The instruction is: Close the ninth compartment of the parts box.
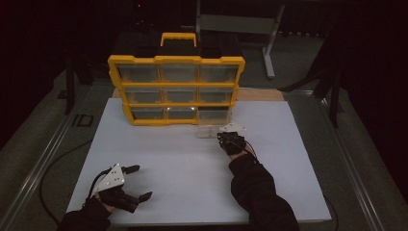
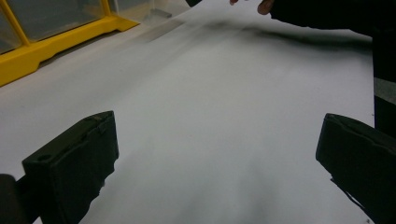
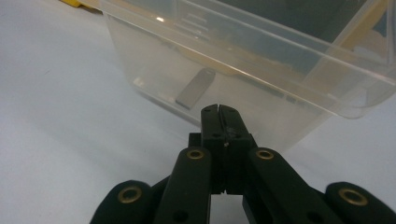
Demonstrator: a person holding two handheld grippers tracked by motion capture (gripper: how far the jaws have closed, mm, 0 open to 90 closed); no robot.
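The small clear plastic drawer [image 3: 243,65] already sits out on the white table [image 1: 183,163] just before the yellow nine-drawer organiser [image 1: 176,89], the right gripper [image 3: 219,114] pressed closed at its wall, left gripper [image 1: 137,183] idle, agape; emptying or reinserting seemingly remains.

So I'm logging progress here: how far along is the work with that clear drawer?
Done: the clear plastic drawer sits on the white table, in front of the yellow organizer cabinet. In hand: the right gripper, jaws closed, is at the drawer's front wall; a small grey metal piece lies inside. Left: whatever follows with the drawer; the left gripper waits open.
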